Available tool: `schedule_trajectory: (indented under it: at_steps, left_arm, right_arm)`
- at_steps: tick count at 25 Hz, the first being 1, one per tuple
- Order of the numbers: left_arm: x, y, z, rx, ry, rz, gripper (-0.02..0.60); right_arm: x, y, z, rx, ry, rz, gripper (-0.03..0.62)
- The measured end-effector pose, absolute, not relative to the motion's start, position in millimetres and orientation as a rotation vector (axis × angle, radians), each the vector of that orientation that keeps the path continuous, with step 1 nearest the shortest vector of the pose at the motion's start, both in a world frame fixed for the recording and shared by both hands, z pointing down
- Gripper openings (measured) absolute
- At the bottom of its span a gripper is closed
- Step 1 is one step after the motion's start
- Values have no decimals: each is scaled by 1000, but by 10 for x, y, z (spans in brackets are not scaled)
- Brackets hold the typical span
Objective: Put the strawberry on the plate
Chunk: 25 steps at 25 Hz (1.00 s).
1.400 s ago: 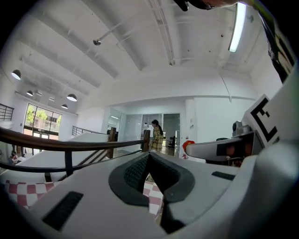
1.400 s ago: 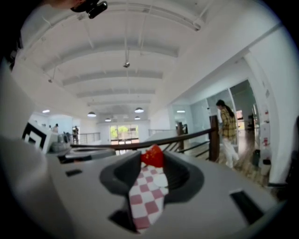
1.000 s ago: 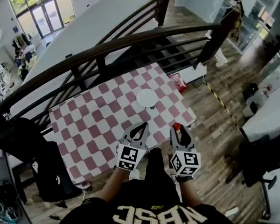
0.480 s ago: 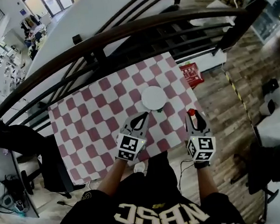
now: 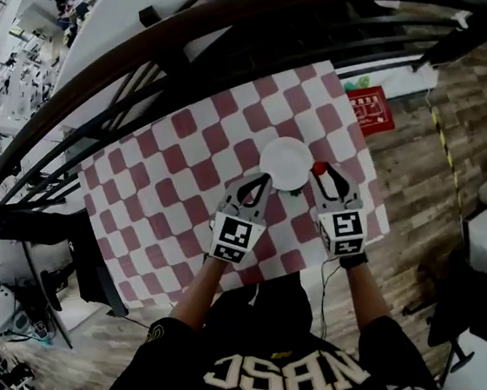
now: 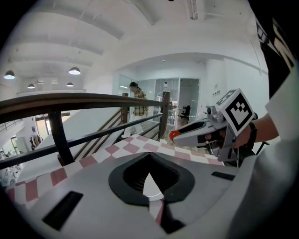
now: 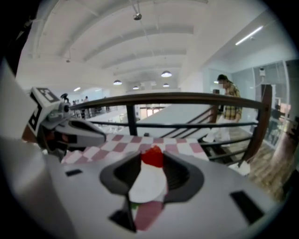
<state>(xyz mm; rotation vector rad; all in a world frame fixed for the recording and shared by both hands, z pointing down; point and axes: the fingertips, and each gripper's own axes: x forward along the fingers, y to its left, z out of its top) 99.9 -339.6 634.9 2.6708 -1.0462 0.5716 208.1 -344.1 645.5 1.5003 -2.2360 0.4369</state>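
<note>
**Strawberry** (image 5: 319, 169): red, pinched at the tips of the right gripper (image 5: 323, 177), whose jaws are closed on it. It is held above the cloth, just beside the plate's right rim and not yet over it. The tip hold probably allows a clean release downward.

**Plate** (image 5: 285, 163): white and bare. It sits on the checked tablecloth (image 5: 165, 199), right of the tabletop's middle and nearer the right edge than the left.

**Left gripper** (image 5: 260, 182): jaw tips drawn together on nothing, at the plate's near-left rim. Contact cannot be told. It is likely parked there to stay clear or to steady the plate.

**Room:** only a short leftward carry is needed, and the whole plate is free. The tabletop's right edge is near, so a slip there risks the floor. The railing (image 5: 208, 36) lies beyond the far edge, well apart.
</note>
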Motion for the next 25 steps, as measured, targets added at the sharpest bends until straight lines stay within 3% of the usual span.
schedule_trajectory:
  at_steps: [12,25]
  left_arm:
    - [887,-3617,7120,2527,-1104,600,9]
    - [721,-3497,6956,2508,-1142,565,9]
  right_arm:
    - [1460,-3652,7680,1095,-2139,526,152]
    - [1382,-3566,7995,995,-1992,542,152]
